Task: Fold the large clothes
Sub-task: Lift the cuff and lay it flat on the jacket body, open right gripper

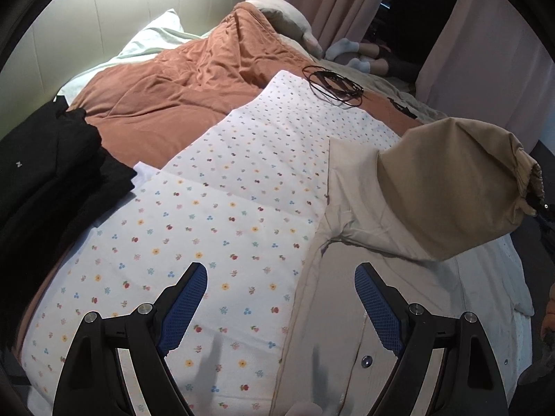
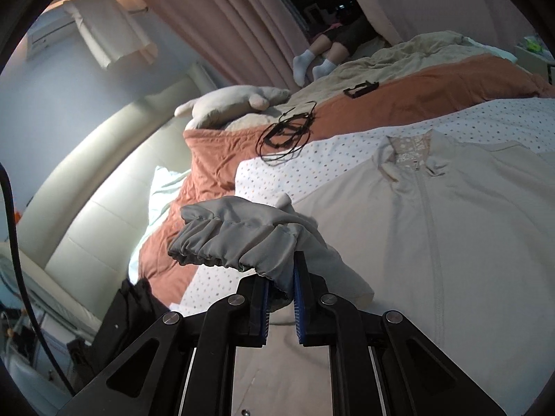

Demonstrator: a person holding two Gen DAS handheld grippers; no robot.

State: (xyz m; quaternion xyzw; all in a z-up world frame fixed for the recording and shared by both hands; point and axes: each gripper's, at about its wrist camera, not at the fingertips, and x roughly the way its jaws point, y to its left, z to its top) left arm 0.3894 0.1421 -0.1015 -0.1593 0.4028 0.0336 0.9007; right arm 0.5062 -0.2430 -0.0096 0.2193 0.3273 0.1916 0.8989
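Observation:
A beige zip-up jacket [image 2: 451, 228] lies flat, front up, on a white flower-print quilt [image 1: 215, 215]; it also shows in the left wrist view [image 1: 364, 249]. My right gripper [image 2: 281, 279] is shut on the elastic cuff [image 2: 236, 242] of the jacket's sleeve and holds it lifted above the jacket body. The raised sleeve [image 1: 451, 187] hangs in the air at the right of the left wrist view. My left gripper [image 1: 281, 277] is open and empty, low over the quilt beside the jacket's left edge.
A stack of black clothes [image 1: 52, 180] lies left of the quilt. An orange duvet [image 1: 180, 83] covers the bed behind. Black cords [image 1: 333, 85] lie at the quilt's far end. A plush toy [image 2: 236, 104], a padded headboard [image 2: 104, 180] and a person's socked feet [image 2: 312, 64] are beyond.

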